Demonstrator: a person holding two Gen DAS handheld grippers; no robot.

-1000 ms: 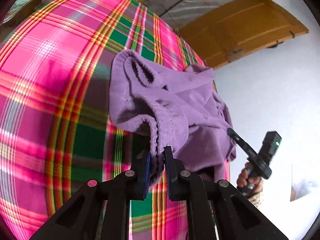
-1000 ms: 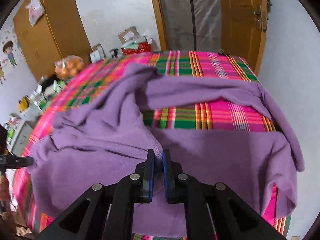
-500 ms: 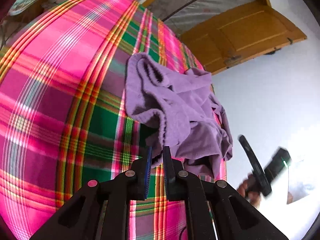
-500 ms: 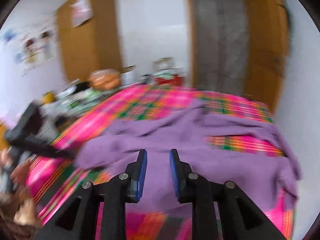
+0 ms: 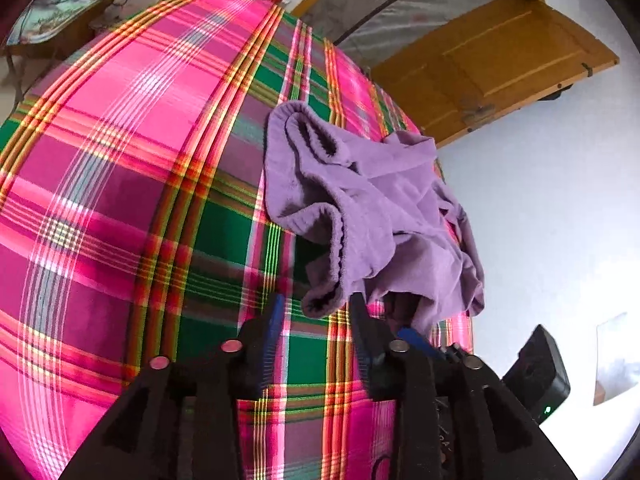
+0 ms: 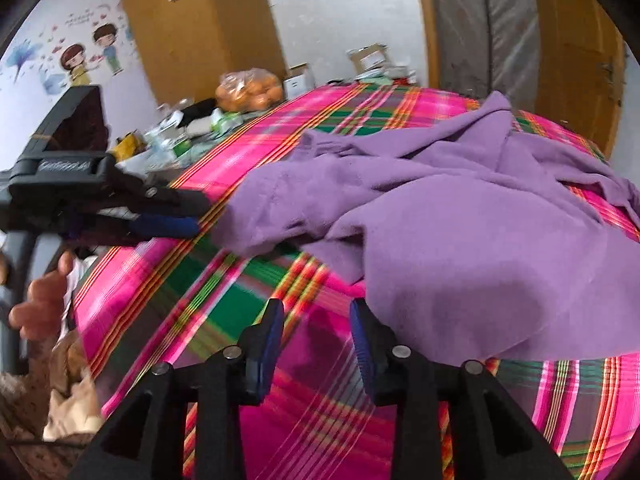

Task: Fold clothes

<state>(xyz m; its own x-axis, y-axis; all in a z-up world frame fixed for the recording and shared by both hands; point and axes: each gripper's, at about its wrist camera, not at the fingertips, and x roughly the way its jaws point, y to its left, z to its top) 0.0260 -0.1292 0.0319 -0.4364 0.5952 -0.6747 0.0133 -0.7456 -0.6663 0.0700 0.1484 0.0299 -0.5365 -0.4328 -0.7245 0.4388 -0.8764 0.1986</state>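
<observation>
Both grippers have just been opening: my left gripper [image 5: 316,312] let go of cuff, jaws now wide, cuff end sagging loose between tips. My right gripper [image 6: 316,320] swung left off purple sweater [image 6: 460,240], jaws apart over bare plaid cloth [image 6: 280,420]. Sweater lies crumpled on plaid tabletop.

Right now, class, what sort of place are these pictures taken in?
Most likely a room in a home: a plaid cloth with a purple garment on it, cartoon wall stickers, a wooden door and a bag of oranges.
</observation>
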